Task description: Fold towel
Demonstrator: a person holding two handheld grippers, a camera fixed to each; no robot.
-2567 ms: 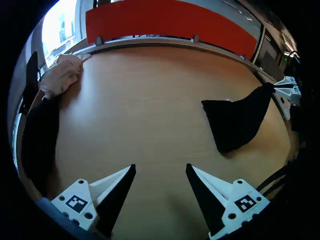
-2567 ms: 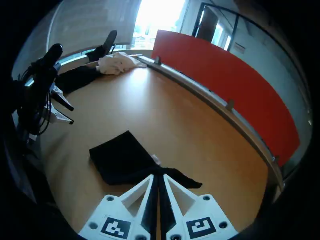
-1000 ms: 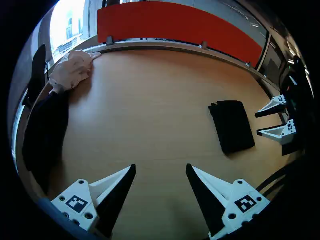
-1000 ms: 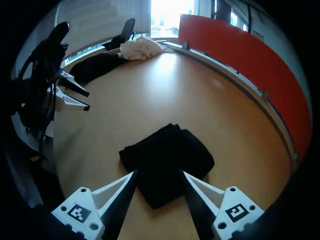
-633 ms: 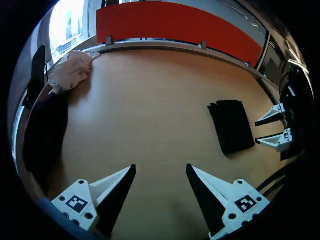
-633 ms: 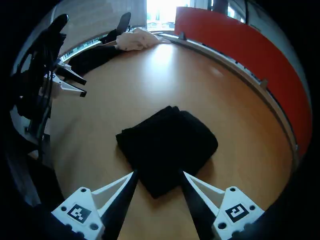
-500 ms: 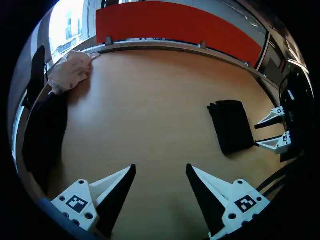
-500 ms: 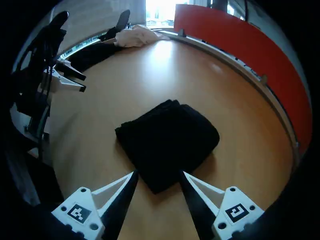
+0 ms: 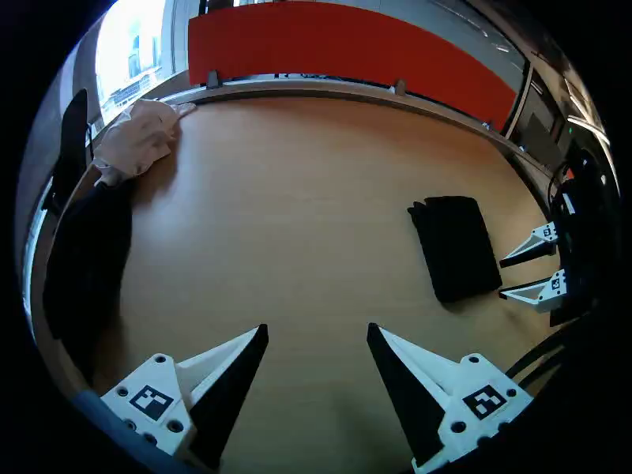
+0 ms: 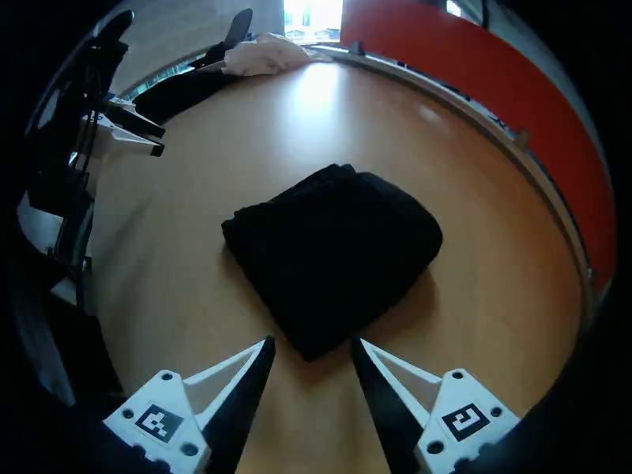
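Pale cloth point(image 10: 265, 54), dark garment point(image 10: 178, 91) beyond folded towel point(image 10: 336, 257)

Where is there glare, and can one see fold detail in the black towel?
Right gripper view: pale glare on the table below the overexposed window; the black towel is nearly featureless dark. Left gripper view: the table's far edge bows, fisheye distortion.

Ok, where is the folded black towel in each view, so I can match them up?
Left gripper view: the black towel lies right of centre on the wooden table.
Right gripper view: the black towel sits in the middle of the picture, large and close.
Shared landmark: the red partition along the table's far edge.
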